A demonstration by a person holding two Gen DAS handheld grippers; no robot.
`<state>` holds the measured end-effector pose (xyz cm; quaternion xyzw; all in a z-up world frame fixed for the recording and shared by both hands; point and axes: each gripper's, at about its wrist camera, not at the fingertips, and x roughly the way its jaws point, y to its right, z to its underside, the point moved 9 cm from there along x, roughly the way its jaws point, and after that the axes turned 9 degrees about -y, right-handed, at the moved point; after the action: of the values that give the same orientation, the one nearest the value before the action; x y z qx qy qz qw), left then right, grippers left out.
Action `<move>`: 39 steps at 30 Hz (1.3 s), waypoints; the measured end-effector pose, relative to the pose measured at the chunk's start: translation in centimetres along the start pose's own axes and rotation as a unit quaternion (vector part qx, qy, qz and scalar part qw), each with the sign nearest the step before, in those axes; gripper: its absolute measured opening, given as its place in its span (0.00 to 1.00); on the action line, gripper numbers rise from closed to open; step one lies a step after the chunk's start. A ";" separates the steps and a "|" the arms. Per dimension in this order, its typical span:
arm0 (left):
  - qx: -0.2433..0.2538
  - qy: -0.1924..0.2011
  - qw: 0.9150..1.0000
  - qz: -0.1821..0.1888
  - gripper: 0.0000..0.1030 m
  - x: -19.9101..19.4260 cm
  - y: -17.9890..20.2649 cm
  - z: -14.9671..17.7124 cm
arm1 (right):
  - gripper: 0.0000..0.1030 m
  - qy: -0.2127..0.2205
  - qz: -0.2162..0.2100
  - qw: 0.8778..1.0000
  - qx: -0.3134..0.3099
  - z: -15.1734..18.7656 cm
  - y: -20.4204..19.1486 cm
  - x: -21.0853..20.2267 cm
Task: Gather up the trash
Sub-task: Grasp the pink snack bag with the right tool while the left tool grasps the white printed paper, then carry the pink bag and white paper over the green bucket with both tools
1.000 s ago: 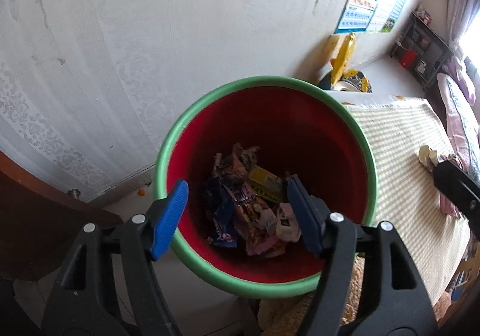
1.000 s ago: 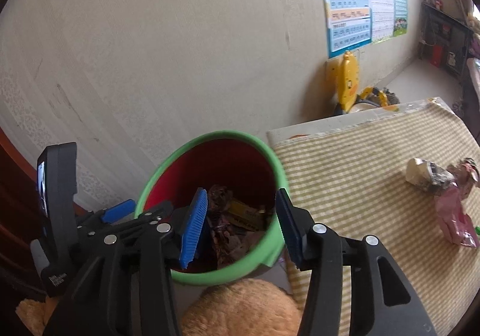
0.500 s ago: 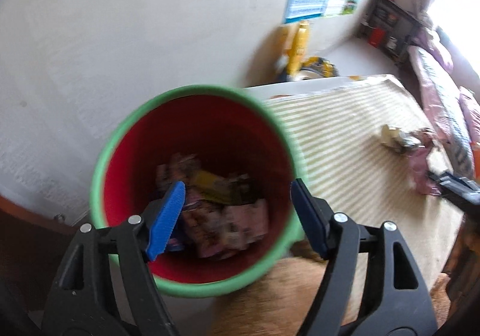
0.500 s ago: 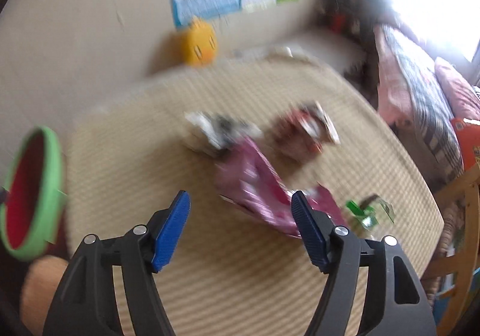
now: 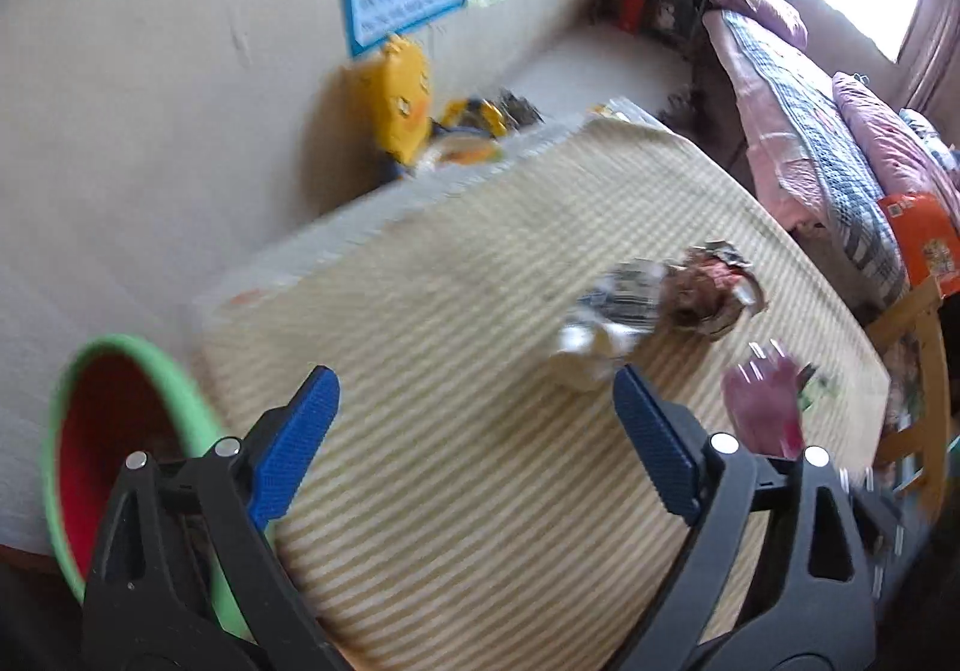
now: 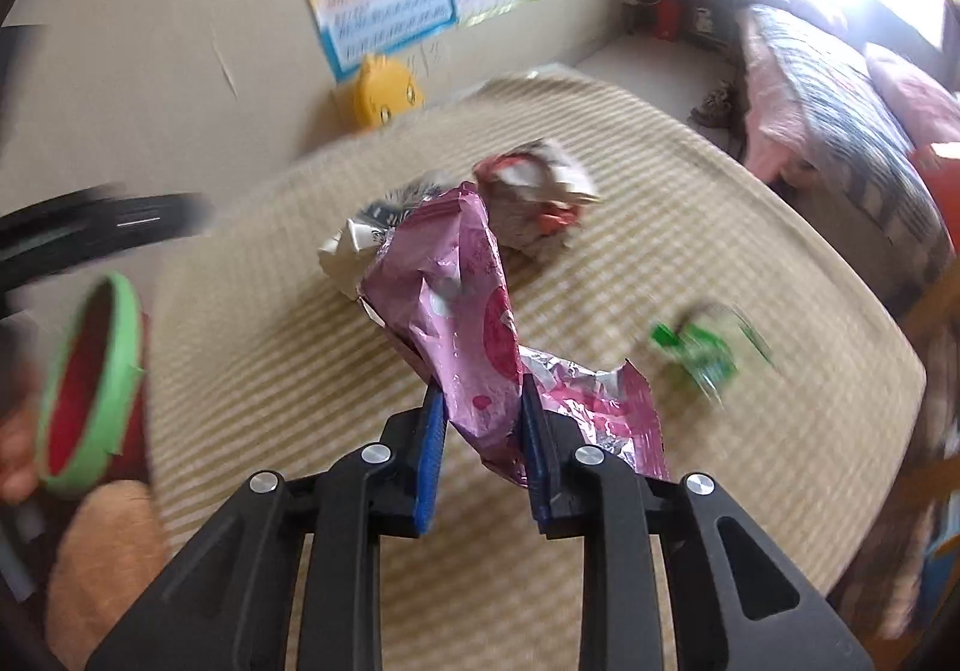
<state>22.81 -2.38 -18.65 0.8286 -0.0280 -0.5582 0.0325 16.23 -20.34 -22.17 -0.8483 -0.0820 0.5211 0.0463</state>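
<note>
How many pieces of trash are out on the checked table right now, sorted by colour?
Pink: 1, pink foil wrapper, shut in the right gripper
Silver-white: 1, crumpled wrapper
Red and silver: 1, crumpled wrapper
Green: 1, small wrapper
Total: 4

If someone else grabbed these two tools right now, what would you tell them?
Right gripper: jaws shut on the pink wrapper.
Left gripper: jaws open and empty, above the checked tablecloth.
Bin: red inside, green rim, off the table's left end.
Done: the pink wrapper is gripped, not yet binned.
Left: drop it into the bin, then collect the silver-white wrapper, the red-and-white crumpled wrapper and the green wrapper, all lying on the cloth.
</note>
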 end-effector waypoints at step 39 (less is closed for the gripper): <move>0.043 0.009 0.999 -0.013 0.50 -5.0 0.9 6.7 | 0.23 0.050 -0.077 0.995 0.041 2.2 -1.8 -6.0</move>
<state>14.74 -2.99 -16.51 0.8345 -0.0415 -0.5493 -0.0103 11.44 -19.74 -17.65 -0.8620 -0.1231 0.4755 0.1254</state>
